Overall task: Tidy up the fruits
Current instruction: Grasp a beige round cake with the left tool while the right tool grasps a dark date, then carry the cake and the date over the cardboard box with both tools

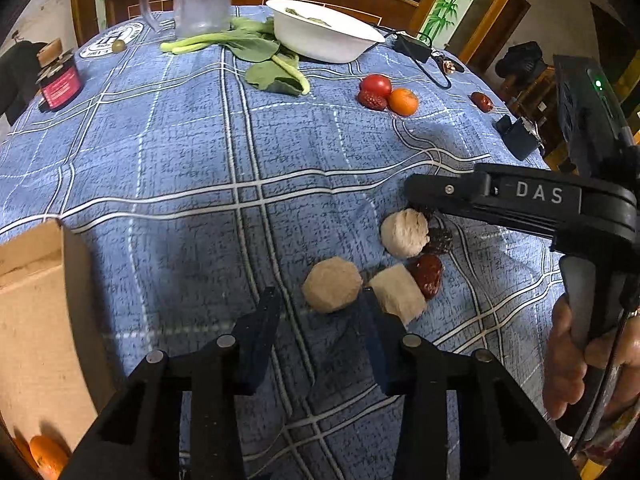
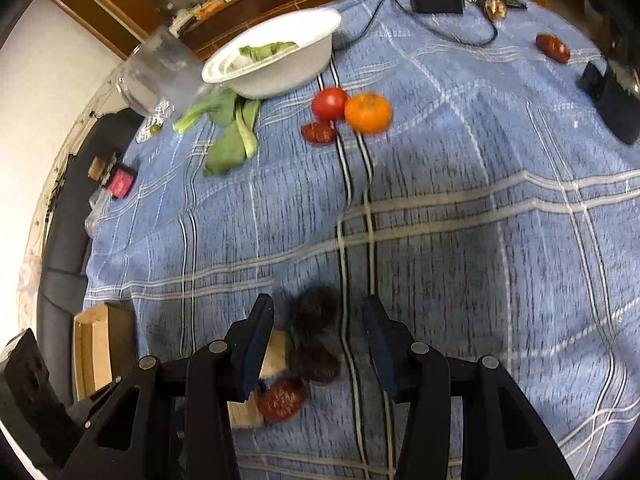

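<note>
- The left gripper [image 1: 320, 304] hangs low over the blue plaid tablecloth [image 1: 180, 152], its dark jaws apart and nothing clamped between them; the cloth shows through the gap.
- Just past its fingertips lies a round beige ball [image 1: 332, 286], and beside that a pale cream block [image 1: 398, 294] that touches the left gripper's right-hand finger.
- A wrinkled dark red date [image 1: 429, 276] sits against the block's far side, and a second, lumpier beige ball [image 1: 404, 233] lies a little beyond.
- The right gripper [image 2: 320, 320] is parted too, gripping nothing; in the left wrist view its black body reaches in from the right above the lumpy ball, held by a hand [image 1: 576, 360].
- Between and below its fingers in its own view lie two dark brownish lumps [image 2: 315, 312], blurred, possibly dried fruit, with the date just beneath.
- Farther off, a red tomato [image 1: 376, 84], an orange mandarin [image 1: 403, 101] and another dried red date [image 1: 372, 100] cluster together, touching.
- A lone red date [image 1: 482, 101] lies apart near the table's right edge.
- A white bowl [image 1: 320, 40] holds green leaves; more leafy greens [image 1: 256, 56] sprawl beside it.
- An open cardboard box [image 1: 36, 300] stands at the left, with an orange fruit [image 1: 48, 456] by its lower corner.
</note>
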Tool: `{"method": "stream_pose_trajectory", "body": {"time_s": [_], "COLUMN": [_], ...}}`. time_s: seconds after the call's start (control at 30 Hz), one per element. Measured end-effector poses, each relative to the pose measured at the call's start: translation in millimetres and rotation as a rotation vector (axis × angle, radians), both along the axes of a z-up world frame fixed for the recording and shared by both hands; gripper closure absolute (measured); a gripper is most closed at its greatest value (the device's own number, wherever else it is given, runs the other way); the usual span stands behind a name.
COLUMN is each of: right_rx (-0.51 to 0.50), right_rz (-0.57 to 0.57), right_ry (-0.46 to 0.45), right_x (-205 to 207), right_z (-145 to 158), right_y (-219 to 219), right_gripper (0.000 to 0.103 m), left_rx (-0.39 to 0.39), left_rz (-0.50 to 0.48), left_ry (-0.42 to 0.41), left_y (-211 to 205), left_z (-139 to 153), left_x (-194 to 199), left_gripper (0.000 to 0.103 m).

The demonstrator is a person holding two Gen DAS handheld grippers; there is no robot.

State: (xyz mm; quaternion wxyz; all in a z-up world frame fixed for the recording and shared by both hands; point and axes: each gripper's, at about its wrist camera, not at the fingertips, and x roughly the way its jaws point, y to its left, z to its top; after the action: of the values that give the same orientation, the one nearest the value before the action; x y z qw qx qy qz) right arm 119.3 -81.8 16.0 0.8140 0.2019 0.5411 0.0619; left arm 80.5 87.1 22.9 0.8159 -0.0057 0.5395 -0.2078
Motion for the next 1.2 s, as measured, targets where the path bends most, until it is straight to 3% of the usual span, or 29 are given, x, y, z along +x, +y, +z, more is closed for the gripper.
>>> {"method": "stream_pose_trajectory", "body": {"time_s": [0.03,0.07,0.1,0.17,0.53,0.8,1.0,1.2], "right_rx": [-0.002,-0.010,-0.018,-0.058,0.023,0.145,0.198,0.186], "right_rz": [0.001,0.003,0.014,0.026,-0.005,0.044,0.148,0.321], "right_ry": [0.002,0.001,0.010,0.000,-0.031,-0.040,-0.042,-0.042], "right_x": [0.4,0.6,0.4,-1.3,-24.4,-48.6,-57.1,-62.5], "right_z": [-0.4,-0.2,-1.9,-1.6,17.5,32.0,44.6,51.9], "right_y": [0.8,2.3,5.4,9.5,-5.5,15.7,69.0,155.8], "right_gripper": [0.053,0.060,0.075,0.079,0.080,0.080,0.079,0.079], "left_rx": [-0.006,-0.010,-0.002,0.021,-0.064,-0.118,-0.062,0.047], "left_rz": [-0.005,-0.011,-0.013,-0.018,0.083,0.201,0.325,0.473], "left_ry": [0.002,0.004,-0.001,-0.027,-0.036,-0.060,-0.096,-0.083], "left_y": [-1.6,-3.9,-6.6,-11.1,16.8,61.3,125.4,204.0], "left_z": [-0.1,-0.8,-1.2,-0.8,18.4,46.9,63.4,54.3], "left_x": [0.5,0.6,-0.6,-4.1,-12.5,-41.3,-58.4,-71.5], "left_gripper": [0.071,0.077,0.077,0.077,0.077,0.077,0.077,0.077]}}
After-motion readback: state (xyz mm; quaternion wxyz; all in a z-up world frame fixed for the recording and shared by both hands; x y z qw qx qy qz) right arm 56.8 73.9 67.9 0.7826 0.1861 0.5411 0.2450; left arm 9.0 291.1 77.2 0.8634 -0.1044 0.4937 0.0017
